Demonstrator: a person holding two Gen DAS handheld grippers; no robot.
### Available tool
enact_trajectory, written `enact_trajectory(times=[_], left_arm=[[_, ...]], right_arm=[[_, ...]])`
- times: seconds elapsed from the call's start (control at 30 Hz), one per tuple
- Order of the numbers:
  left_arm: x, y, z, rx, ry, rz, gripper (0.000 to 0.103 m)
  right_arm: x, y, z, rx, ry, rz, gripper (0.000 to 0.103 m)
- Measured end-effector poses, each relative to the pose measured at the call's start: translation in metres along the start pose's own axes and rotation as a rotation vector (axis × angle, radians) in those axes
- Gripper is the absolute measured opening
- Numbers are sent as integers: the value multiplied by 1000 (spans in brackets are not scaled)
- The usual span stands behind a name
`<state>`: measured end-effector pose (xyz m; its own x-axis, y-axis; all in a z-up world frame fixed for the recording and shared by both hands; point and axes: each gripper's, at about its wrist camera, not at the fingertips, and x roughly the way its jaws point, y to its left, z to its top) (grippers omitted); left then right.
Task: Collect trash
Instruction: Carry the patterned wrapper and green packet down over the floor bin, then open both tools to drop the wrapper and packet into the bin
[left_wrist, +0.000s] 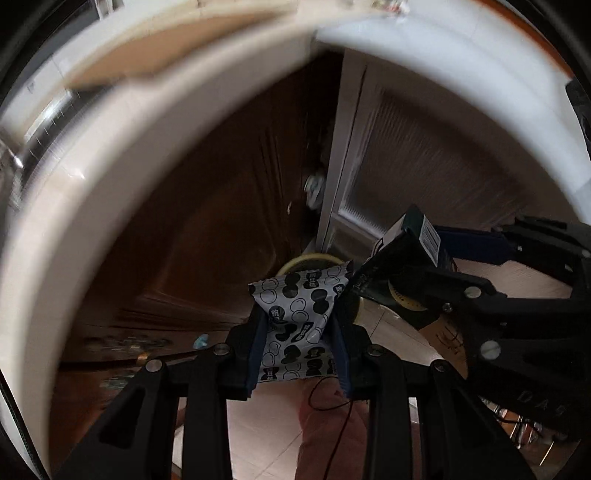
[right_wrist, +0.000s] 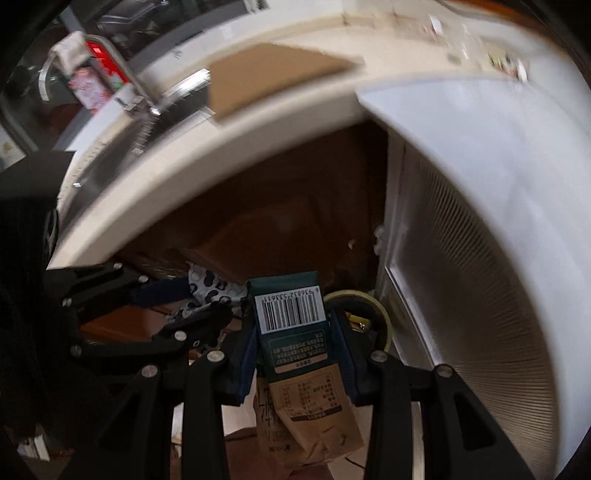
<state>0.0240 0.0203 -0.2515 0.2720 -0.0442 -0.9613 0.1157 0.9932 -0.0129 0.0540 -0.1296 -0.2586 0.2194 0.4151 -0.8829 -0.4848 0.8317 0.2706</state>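
Dark wooden cabinet doors (left_wrist: 207, 236) stand below the pale surface (left_wrist: 155, 122). My left tongs (left_wrist: 297, 339) are clamped on a black-and-white snack wrapper (left_wrist: 295, 317). My right tongs (right_wrist: 295, 354) grip a green and brown carton (right_wrist: 299, 354), above a yellow-rimmed bin (right_wrist: 384, 314).

Ahead of me a pale countertop edge (left_wrist: 92, 192) curves overhead, with a brown cardboard sheet (right_wrist: 273, 74) lying on it. Below it stands a dark wooden cabinet door (left_wrist: 207, 221), and to its right a white-framed door with ribbed glass (left_wrist: 424, 166). Far left, a red package (right_wrist: 98, 74) sits blurred.
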Motion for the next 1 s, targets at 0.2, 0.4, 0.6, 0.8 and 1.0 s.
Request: enact_trajectory(times=[0.2,0.4,0.6,0.8,1.0], left_arm=[[104,3,-12,-44,52,-18,32],[190,-2,-22,-20,83,-15,57],[233,0,-27,-23,117,-13,68],[241,5,-33,-20,142,-13,68],[222,-1,-27,3,137,-6,68]], right_arm=[[95,-35,-22,65,13,-50,38],[183,-67,-36,87,72,-83,39],[227,-86,-50,110,118,-126,48],[225,-90,-60,108,135,-144,53],[206,-90,-58,128,128,-158,53]])
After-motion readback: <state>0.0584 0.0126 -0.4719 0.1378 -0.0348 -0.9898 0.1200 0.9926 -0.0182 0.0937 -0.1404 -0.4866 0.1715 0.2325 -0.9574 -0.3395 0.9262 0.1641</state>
